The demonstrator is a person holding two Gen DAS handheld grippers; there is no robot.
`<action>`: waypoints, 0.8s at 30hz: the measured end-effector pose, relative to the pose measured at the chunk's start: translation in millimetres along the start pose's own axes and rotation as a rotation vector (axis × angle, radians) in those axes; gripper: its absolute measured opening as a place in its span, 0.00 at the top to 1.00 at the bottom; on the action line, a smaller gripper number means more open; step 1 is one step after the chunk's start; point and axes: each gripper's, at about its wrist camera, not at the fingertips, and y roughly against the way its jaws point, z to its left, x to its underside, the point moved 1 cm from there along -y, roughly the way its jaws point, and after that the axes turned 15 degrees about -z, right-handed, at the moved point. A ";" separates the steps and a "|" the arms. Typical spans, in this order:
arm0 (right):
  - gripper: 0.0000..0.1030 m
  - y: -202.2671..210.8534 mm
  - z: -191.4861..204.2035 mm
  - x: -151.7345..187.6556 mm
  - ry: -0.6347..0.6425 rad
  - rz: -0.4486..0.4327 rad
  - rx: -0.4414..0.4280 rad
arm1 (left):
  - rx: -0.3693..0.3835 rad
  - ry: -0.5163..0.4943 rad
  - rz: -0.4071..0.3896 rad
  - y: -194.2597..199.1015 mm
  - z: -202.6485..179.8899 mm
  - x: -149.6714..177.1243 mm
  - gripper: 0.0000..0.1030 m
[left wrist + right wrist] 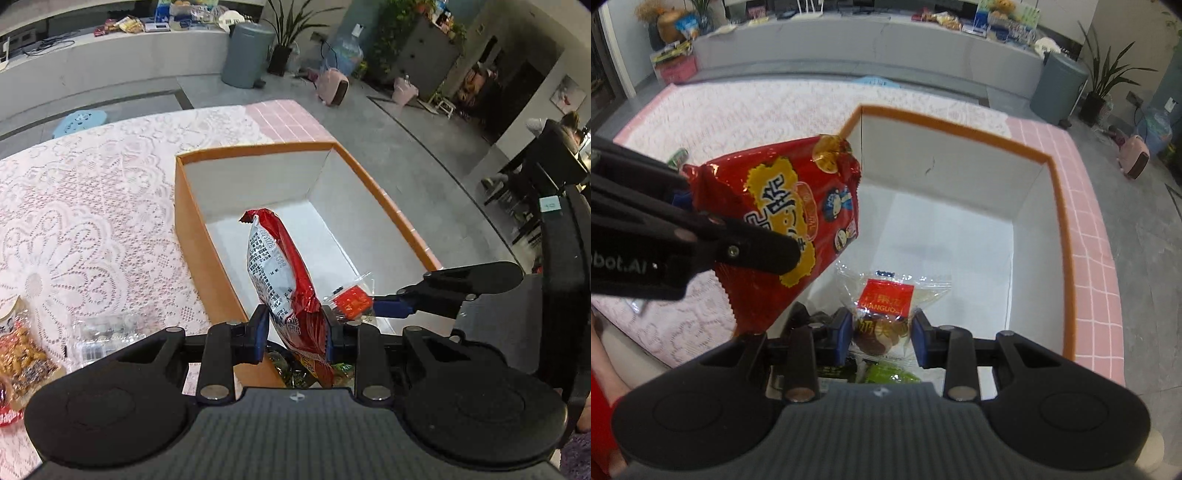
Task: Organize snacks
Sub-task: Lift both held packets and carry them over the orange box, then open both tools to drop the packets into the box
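My left gripper is shut on the lower part of a red snack bag, which stands upright over the orange box with white inside walls. In the right wrist view the same red bag hangs at the box's near left corner, with a left finger across it. My right gripper is shut on a clear packet with a red label, held low over the box floor. From the left wrist view, that packet sits at the right gripper's tips.
Green wrapped snacks lie in the box's near end under the grippers. On the lace cloth left of the box lie a peanut bag and a clear packet. The pink tiled table edge runs right of the box.
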 end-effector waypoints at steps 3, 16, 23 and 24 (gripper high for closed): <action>0.69 -14.4 0.1 3.7 0.013 0.024 -0.004 | -0.008 0.008 0.019 -13.2 4.1 0.9 0.70; 0.68 -48.8 -5.0 12.0 0.027 0.106 -0.005 | -0.035 -0.057 0.092 -40.5 -8.0 2.9 0.70; 0.67 -56.0 -6.2 11.3 0.023 0.131 0.001 | -0.036 -0.072 0.101 -42.2 -11.3 6.1 0.65; 0.67 -55.8 -6.0 10.8 0.021 0.131 0.002 | -0.036 -0.066 0.103 -42.2 -11.4 5.8 0.63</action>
